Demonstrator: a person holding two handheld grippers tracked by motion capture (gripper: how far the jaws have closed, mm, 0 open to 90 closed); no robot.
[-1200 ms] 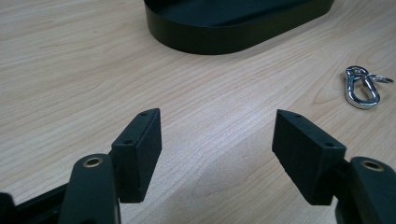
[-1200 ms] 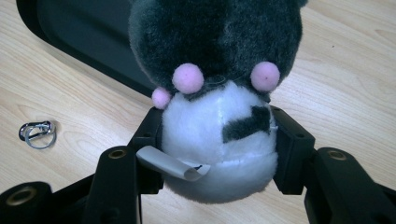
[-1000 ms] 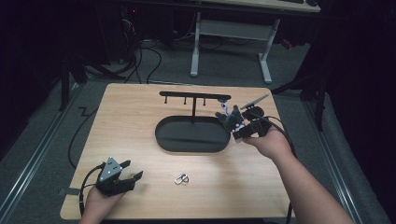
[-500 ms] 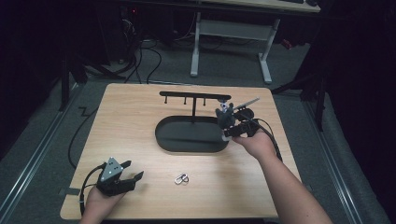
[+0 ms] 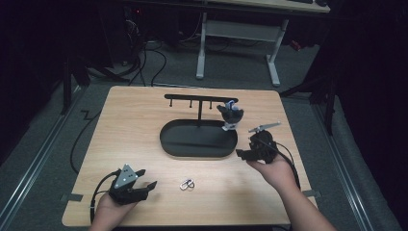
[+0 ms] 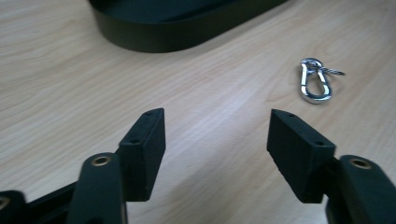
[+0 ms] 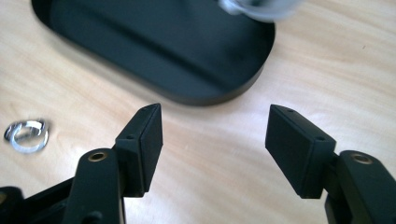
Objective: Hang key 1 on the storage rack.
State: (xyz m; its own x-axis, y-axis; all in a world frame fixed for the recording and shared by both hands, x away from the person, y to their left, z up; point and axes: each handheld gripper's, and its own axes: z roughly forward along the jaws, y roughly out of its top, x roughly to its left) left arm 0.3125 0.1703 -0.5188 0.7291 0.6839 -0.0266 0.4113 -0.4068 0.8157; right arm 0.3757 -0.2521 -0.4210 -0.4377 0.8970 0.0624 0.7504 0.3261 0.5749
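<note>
Waiting with nothing between its jaws, the left gripper [image 5: 149, 185] has just been closing a little, yet its flat black blocks are standing wide; the right gripper [image 5: 242, 154] is spread and empty too; the shiny metal clip [image 5: 187, 184] is lying on the pale wooden table [image 5: 134, 125], between them, near the smooth black oval stand [image 5: 198, 139]; one bunch [image 5: 231, 115] is hanging on the stand's bar, I think; the clip is waiting.

A blurred silvery object [image 7: 259, 8] is cut off by the right gripper view's top edge.
</note>
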